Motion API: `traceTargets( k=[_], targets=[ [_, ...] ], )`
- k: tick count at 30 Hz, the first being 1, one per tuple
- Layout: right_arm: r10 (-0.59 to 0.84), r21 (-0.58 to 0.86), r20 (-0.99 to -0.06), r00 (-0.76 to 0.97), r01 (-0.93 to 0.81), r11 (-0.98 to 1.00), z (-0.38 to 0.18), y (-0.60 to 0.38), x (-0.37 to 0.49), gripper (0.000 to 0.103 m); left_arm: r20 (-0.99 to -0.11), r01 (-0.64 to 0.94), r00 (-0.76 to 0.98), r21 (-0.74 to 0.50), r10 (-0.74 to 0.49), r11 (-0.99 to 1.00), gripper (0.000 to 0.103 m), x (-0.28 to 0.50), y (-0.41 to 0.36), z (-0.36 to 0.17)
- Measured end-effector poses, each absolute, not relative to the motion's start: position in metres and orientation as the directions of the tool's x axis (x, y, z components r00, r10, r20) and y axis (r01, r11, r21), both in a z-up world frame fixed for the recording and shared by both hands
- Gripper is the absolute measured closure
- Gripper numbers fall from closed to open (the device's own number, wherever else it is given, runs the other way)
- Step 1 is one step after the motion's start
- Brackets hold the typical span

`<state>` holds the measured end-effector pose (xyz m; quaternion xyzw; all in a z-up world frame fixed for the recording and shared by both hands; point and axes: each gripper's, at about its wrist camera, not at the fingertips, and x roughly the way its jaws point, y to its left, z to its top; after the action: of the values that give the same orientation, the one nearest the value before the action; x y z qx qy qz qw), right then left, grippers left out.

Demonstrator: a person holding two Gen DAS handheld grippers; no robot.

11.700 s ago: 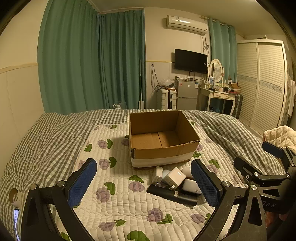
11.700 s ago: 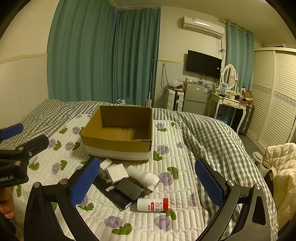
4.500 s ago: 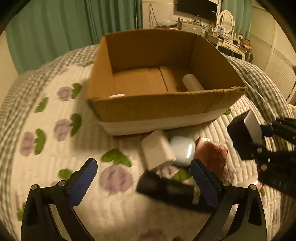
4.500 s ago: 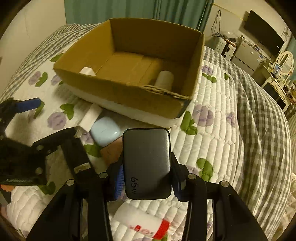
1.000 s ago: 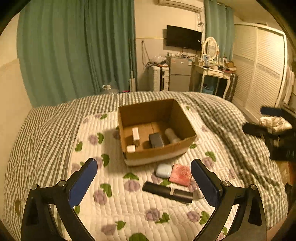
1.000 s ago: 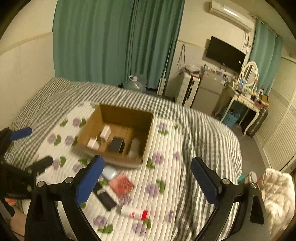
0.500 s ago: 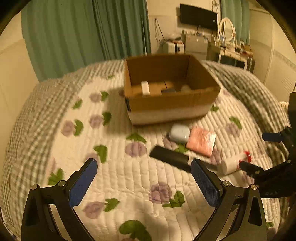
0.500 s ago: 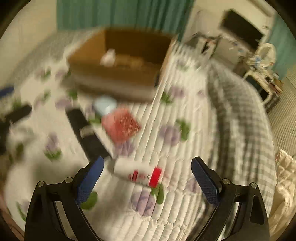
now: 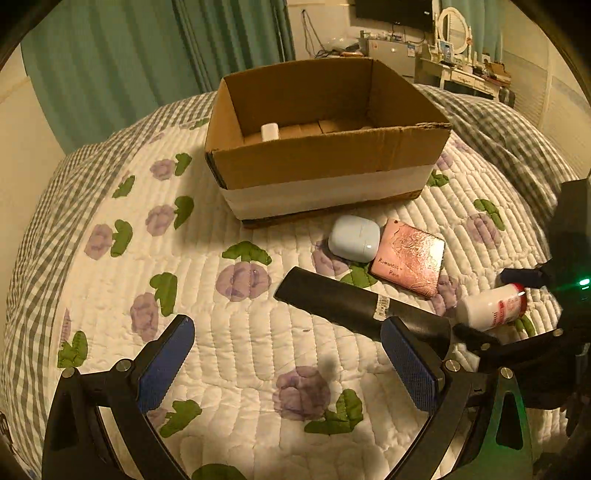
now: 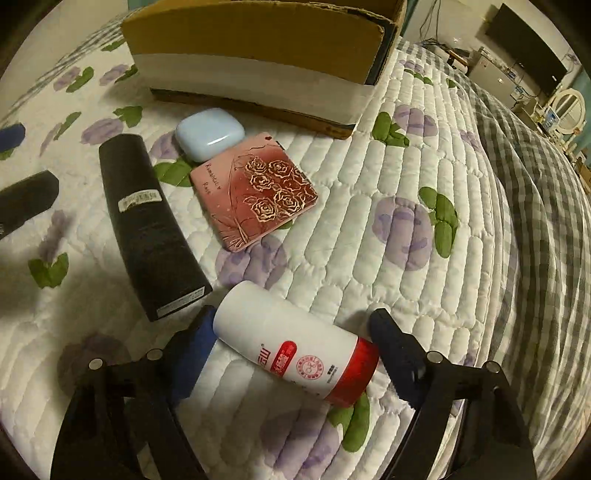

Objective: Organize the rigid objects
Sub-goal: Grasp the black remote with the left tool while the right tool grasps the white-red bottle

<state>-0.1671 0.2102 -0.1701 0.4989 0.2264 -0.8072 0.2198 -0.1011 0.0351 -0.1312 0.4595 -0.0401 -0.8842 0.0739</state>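
Note:
A white bottle with a red cap (image 10: 295, 350) lies on the quilt between the fingers of my right gripper (image 10: 291, 350), which is open around it, fingers at its two ends; it also shows in the left wrist view (image 9: 489, 306). A long black box (image 10: 147, 229) (image 9: 354, 306), a pink rose case (image 10: 255, 188) (image 9: 408, 254) and a pale blue earbud case (image 10: 208, 133) (image 9: 354, 238) lie in front of the cardboard box (image 9: 317, 162) (image 10: 258, 48). A white item (image 9: 269, 131) stands inside the box. My left gripper (image 9: 288, 365) is open and empty above the quilt.
The flowered quilt (image 9: 229, 332) covers the bed, with a checked blanket (image 10: 535, 184) to the right. Green curtains (image 9: 147, 55) and a dresser with a mirror (image 9: 452, 22) stand behind the bed.
My right gripper has dropped down to the quilt and now straddles the white bottle. My left gripper has moved closer to the box and the loose items.

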Motion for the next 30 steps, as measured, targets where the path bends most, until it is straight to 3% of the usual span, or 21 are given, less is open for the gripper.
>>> traceTargets(
  k=[7, 15, 16, 18, 21, 23, 24, 25, 26, 28, 30],
  targets=[
    [-0.156, -0.158, -0.85, -0.503, 0.528, -0.835, -0.123, 0.231, -0.184, 0.02, -0.845, 0.143, -0.515, 0.08, -0.143, -0.986, 0.0, -0.117, 0.04, -0.134],
    [-0.152, -0.181, -0.795, -0.587, 0.469, -0.865, -0.093, 0.247, -0.198, 0.02, -0.903, 0.081, -0.426, 0.022, -0.054, -0.997, 0.005, -0.148, 0.064, -0.165],
    [-0.154, -0.177, -0.794, -0.588, 0.466, -0.867, -0.093, 0.247, -0.198, 0.02, -0.914, 0.083, -0.405, 0.005, -0.038, -0.997, 0.013, -0.153, 0.065, -0.171],
    [-0.155, -0.178, -0.785, -0.599, 0.458, -0.871, -0.091, 0.248, -0.204, 0.02, -0.912, 0.119, -0.408, 0.005, -0.053, -0.993, 0.015, -0.159, 0.067, -0.174],
    [-0.158, -0.208, -0.761, -0.63, 0.467, -0.859, -0.091, 0.249, -0.207, 0.02, -0.91, 0.167, -0.406, 0.016, -0.083, -0.986, 0.043, -0.168, 0.065, -0.176],
    [-0.165, -0.217, -0.753, -0.637, 0.477, -0.851, -0.09, 0.247, -0.205, 0.02, -0.909, 0.181, -0.411, -0.003, -0.073, -0.984, 0.052, -0.172, 0.062, -0.174],
    [-0.169, -0.219, -0.75, -0.64, 0.482, -0.849, -0.089, 0.247, -0.205, 0.02, -0.905, 0.184, -0.42, -0.013, -0.067, -0.983, 0.064, -0.173, 0.06, -0.173],
    [-0.172, -0.219, -0.748, -0.641, 0.483, -0.848, -0.09, 0.247, -0.206, 0.02, -0.897, 0.188, -0.437, -0.02, -0.065, -0.982, 0.089, -0.171, 0.058, -0.168],
    [-0.177, -0.215, -0.749, -0.639, 0.486, -0.847, -0.09, 0.246, -0.206, 0.02, -0.893, 0.172, -0.448, -0.041, -0.041, -0.984, 0.095, -0.17, 0.058, -0.164],
    [-0.183, -0.205, -0.751, -0.634, 0.487, -0.849, -0.09, 0.246, -0.207, 0.02, -0.906, 0.123, -0.424, -0.056, -0.002, -0.991, 0.095, -0.169, 0.064, -0.164],
    [-0.181, -0.198, -0.759, -0.625, 0.487, -0.85, -0.092, 0.246, -0.208, 0.02, -0.901, 0.109, -0.43, 0.0, -0.047, -0.994, 0.093, -0.165, 0.069, -0.165]
  ],
)
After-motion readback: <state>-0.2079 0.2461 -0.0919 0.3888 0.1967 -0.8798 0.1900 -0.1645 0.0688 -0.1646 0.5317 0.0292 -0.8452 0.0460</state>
